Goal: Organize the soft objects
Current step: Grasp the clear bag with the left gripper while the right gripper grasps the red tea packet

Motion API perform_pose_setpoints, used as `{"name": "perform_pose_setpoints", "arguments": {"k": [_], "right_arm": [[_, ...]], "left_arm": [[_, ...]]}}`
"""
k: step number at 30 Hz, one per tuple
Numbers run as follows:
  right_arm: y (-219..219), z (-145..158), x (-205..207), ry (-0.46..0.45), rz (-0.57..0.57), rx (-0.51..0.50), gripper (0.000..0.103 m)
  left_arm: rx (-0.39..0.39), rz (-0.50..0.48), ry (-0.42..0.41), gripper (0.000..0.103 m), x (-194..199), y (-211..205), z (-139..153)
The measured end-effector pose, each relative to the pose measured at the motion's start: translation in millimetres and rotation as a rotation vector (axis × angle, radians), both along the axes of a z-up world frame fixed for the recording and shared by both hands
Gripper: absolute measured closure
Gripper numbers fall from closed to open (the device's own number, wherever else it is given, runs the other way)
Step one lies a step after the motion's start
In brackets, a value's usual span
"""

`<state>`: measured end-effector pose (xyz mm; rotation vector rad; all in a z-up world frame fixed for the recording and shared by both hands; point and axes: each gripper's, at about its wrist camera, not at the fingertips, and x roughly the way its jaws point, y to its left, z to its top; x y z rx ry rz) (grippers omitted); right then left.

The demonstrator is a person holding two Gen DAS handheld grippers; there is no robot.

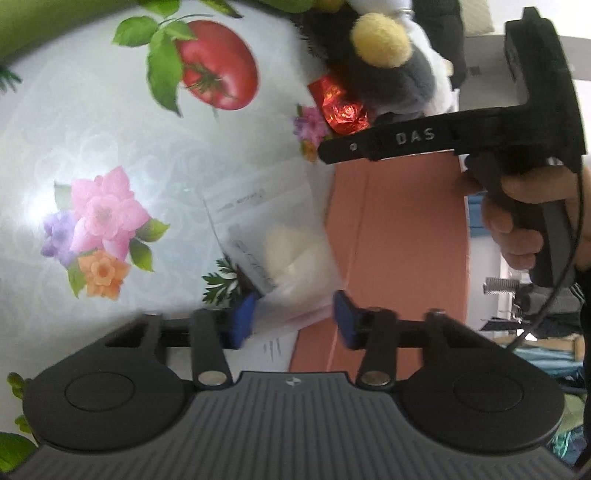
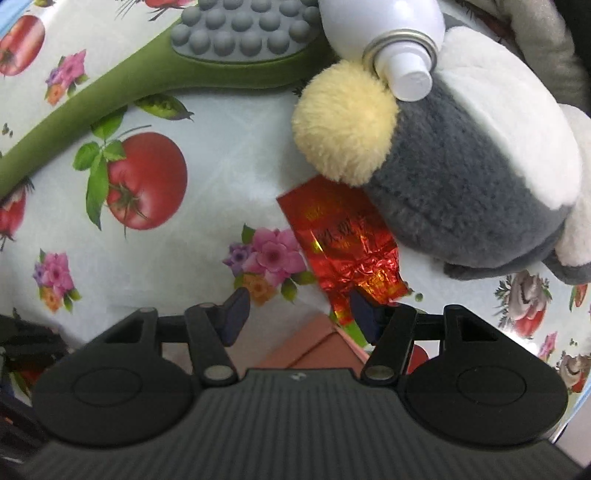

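In the left wrist view a clear plastic bag (image 1: 291, 258) with white fluffy stuffing lies half on the flowered tablecloth (image 1: 110, 122) and half on a salmon cardboard box (image 1: 399, 240). My left gripper (image 1: 294, 319) has its blue pads against both sides of the bag's near end. A grey and white plush toy (image 2: 461, 184) with a yellow pom (image 2: 343, 122) lies at the right of the right wrist view. A red foil packet (image 2: 343, 240) sticks out from under it. My right gripper (image 2: 299, 317) points down over the packet's tail, open, its right pad beside the foil.
A green massage brush (image 2: 240, 33) with grey nubs lies across the back of the table. A white spray bottle (image 2: 399, 55) rests against the plush toy. A hand (image 1: 517, 236) holds the right gripper's handle above the salmon box (image 2: 314, 343).
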<state>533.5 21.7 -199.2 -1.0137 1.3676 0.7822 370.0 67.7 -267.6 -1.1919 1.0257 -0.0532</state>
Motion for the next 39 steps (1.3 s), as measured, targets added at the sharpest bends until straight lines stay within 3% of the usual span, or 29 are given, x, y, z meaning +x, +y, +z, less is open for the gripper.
{"name": "perform_pose_setpoints", "arguments": {"k": [2, 8, 13, 22, 28, 31, 39], "right_arm": [[3.5, -1.2, -2.9, -0.016, 0.016, 0.006, 0.04], [11.8, 11.5, -5.3, -0.023, 0.042, 0.047, 0.041], [9.6, 28.8, 12.5, -0.045, 0.018, 0.088, 0.041], [11.0, 4.0, 40.0, -0.013, 0.034, 0.06, 0.039], [21.0, -10.5, 38.6, -0.035, 0.076, -0.032, 0.041], [25.3, -18.4, 38.4, -0.066, 0.045, -0.071, 0.048], [25.7, -14.3, 10.4, -0.106, 0.054, -0.01, 0.052]], "left_arm": [[-0.006, 0.014, 0.013, 0.078, -1.2, 0.0, -4.0], [0.048, 0.048, 0.01, 0.088, -8.9, 8.8, -1.0], [0.092, 0.042, 0.002, 0.09, -19.7, 26.9, 5.8], [0.182, 0.025, -0.001, 0.091, -42.9, 57.0, 15.9], [0.191, -0.004, -0.011, 0.091, -44.6, 52.6, 19.7], [0.205, -0.022, -0.019, 0.091, -47.6, 48.5, 23.6], [0.243, -0.029, -0.028, 0.091, -68.7, 51.8, 36.3]]}}
